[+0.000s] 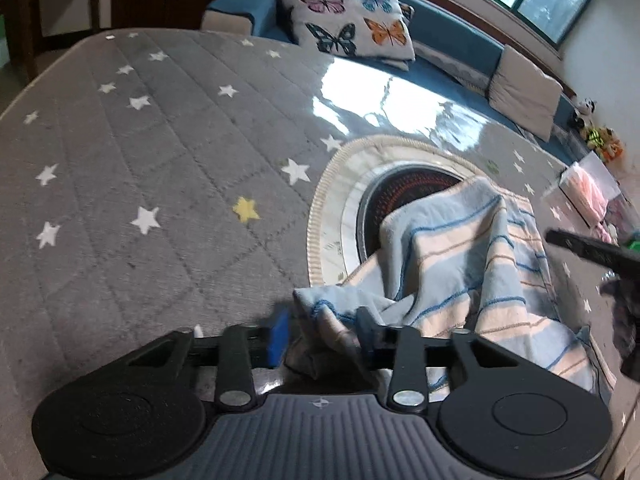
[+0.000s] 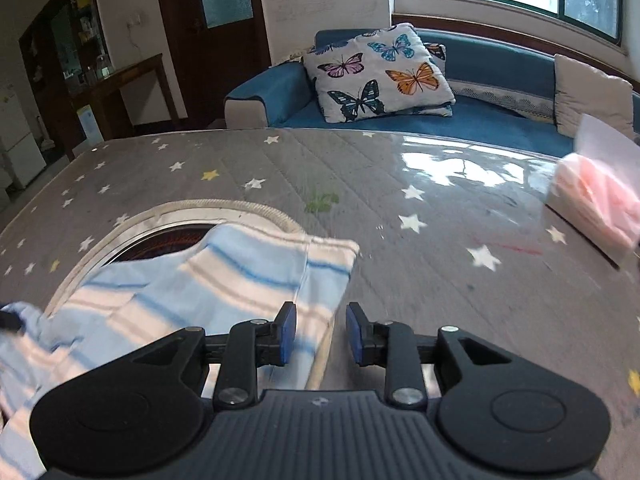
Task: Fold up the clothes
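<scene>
Left wrist view: a bunched corner of the striped garment (image 1: pixel 460 264) is seen between the left gripper (image 1: pixel 324 332) jaws, though a pinch cannot be told. The right gripper (image 2: pixel 320 332) is tilted down over the garment's edge, jaws spread.

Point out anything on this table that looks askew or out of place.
The striped garment lies crumpled, draped half over the round inset in the star-patterned tabletop rather than flat. One bunched corner sits between the left gripper pads.
</scene>
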`<state>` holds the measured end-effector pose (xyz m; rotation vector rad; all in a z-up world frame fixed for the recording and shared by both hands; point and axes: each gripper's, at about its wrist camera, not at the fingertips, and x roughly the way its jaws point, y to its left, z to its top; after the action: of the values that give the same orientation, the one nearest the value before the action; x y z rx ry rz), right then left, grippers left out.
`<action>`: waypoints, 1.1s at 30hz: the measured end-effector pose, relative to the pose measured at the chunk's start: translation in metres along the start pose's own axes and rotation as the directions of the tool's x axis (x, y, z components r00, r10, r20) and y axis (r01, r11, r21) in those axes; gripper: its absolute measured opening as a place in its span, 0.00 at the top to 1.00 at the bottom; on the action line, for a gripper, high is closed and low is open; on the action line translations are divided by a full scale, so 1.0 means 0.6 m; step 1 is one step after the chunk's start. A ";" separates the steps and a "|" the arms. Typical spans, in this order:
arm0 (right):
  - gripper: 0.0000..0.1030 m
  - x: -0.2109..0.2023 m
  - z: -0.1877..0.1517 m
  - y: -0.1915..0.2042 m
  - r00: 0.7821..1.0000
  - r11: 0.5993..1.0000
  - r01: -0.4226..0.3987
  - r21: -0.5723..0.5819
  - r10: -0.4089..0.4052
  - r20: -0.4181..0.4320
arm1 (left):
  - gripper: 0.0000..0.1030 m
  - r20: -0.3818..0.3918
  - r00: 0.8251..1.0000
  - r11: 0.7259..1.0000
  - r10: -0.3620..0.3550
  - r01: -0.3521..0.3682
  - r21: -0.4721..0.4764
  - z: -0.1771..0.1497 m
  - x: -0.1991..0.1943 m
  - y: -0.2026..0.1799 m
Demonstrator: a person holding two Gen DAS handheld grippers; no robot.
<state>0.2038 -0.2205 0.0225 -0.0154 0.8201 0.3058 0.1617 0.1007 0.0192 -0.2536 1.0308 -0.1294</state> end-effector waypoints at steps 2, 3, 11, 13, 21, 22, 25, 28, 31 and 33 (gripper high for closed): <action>0.73 0.025 0.012 -0.002 1.000 1.000 0.006 0.002 -0.006 -0.011 | 0.75 -0.010 1.000 1.000 -0.007 0.007 0.011 0.001 0.004 -0.001; 0.72 0.035 0.016 -0.004 1.000 1.000 0.010 0.006 -0.010 -0.014 | 0.78 -0.011 1.000 1.000 -0.010 0.010 0.018 0.003 0.005 -0.003; 0.68 0.087 0.041 -0.009 1.000 1.000 0.005 0.024 -0.005 -0.009 | 0.80 0.017 1.000 1.000 -0.008 0.008 -0.018 0.024 -0.002 0.008; 0.69 0.089 0.043 -0.007 1.000 1.000 -0.001 0.016 0.001 -0.008 | 0.79 0.046 0.999 0.999 0.006 -0.004 -0.042 0.034 -0.006 0.017; 0.96 0.086 0.044 0.002 0.999 1.000 0.028 -0.012 -0.028 0.017 | 0.57 -0.010 1.000 1.000 -0.006 0.006 -0.027 0.034 0.013 0.014; 0.96 0.081 0.045 0.001 0.999 0.999 0.034 -0.013 -0.033 0.027 | 0.59 -0.016 1.000 1.000 -0.021 0.021 -0.021 0.033 0.016 0.012; 0.96 0.063 0.051 -0.003 0.997 0.998 0.058 -0.022 -0.056 0.061 | 0.82 -0.039 0.998 0.999 -0.047 0.048 0.016 0.030 0.028 -0.002; 0.96 0.043 0.055 -0.010 0.992 0.995 0.092 -0.039 -0.088 0.087 | 0.90 -0.015 0.998 0.997 -0.062 0.062 0.049 0.025 0.024 -0.011; 0.96 0.027 0.054 -0.022 0.989 0.993 0.111 -0.032 -0.108 0.098 | 0.92 0.082 0.994 0.995 -0.073 0.068 0.067 0.027 -0.006 -0.017; 0.96 0.021 0.049 -0.031 0.987 0.991 0.129 -0.025 -0.126 0.099 | 0.92 0.138 0.983 0.988 -0.119 0.104 0.112 0.024 -0.030 -0.026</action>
<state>0.2385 -0.2312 0.0317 -0.0814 0.7140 0.1967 0.1654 0.0917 0.0453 -0.2221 0.8636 -0.2620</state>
